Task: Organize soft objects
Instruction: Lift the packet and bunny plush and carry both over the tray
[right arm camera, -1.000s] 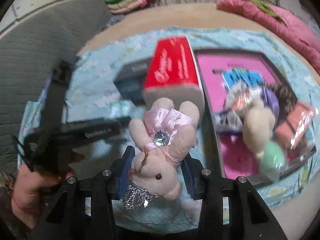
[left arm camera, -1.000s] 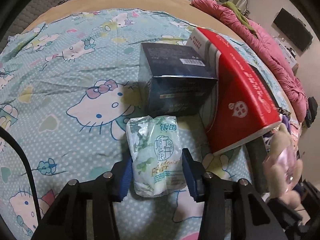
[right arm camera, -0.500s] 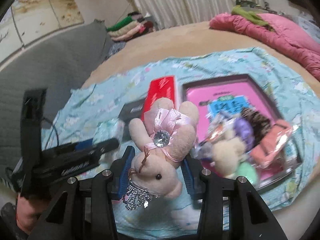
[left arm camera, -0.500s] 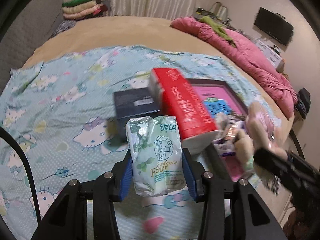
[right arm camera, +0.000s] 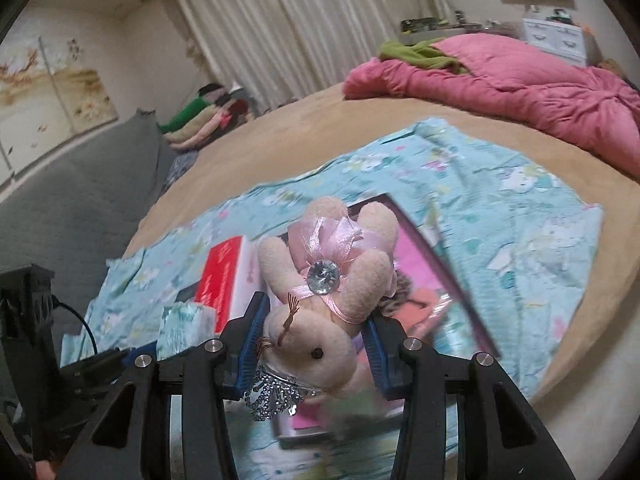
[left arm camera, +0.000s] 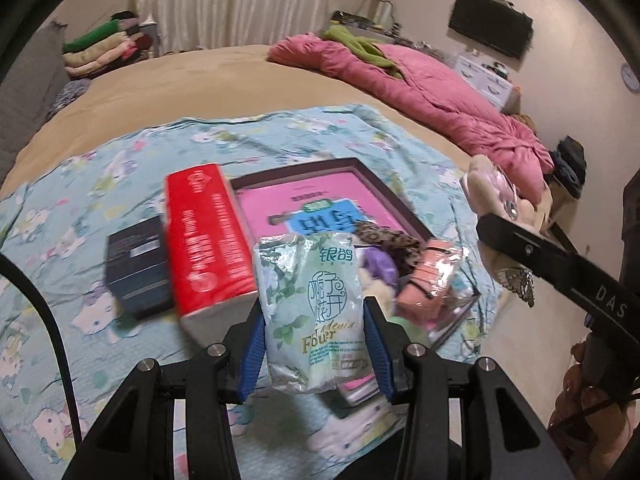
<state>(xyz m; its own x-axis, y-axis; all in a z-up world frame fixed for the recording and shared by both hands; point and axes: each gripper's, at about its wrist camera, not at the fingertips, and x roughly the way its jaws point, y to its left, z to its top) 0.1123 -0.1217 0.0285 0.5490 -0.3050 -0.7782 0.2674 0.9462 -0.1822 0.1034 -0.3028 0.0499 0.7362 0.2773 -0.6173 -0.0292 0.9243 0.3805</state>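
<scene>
My left gripper (left arm camera: pixel 314 344) is shut on a green-and-white tissue pack (left arm camera: pixel 312 312), held upright in the air above the bed. My right gripper (right arm camera: pixel 316 344) is shut on a beige plush bunny (right arm camera: pixel 320 304) with a pink bow and a gem. The bunny (left arm camera: pixel 492 188) also shows at the right of the left wrist view, and the tissue pack (right arm camera: pixel 182 328) at the lower left of the right wrist view. Below both lies a pink-lined box (left arm camera: pixel 320 188) holding several soft items, among them a salmon packet (left arm camera: pixel 430 276) and a purple plush (left arm camera: pixel 378 264).
A red carton (left arm camera: pixel 208 240) and a dark box (left arm camera: pixel 136 264) lie left of the pink-lined box on a blue cartoon-cat sheet (left arm camera: pixel 80 184). A pink quilt (left arm camera: pixel 420 92) runs along the bed's far right. Folded clothes (left arm camera: pixel 100 48) are stacked at the back left.
Both grippers have risen and pulled back from the bed with the tissue pack and the bunny still held. The boxes now look smaller and lower, and more of the room shows.
</scene>
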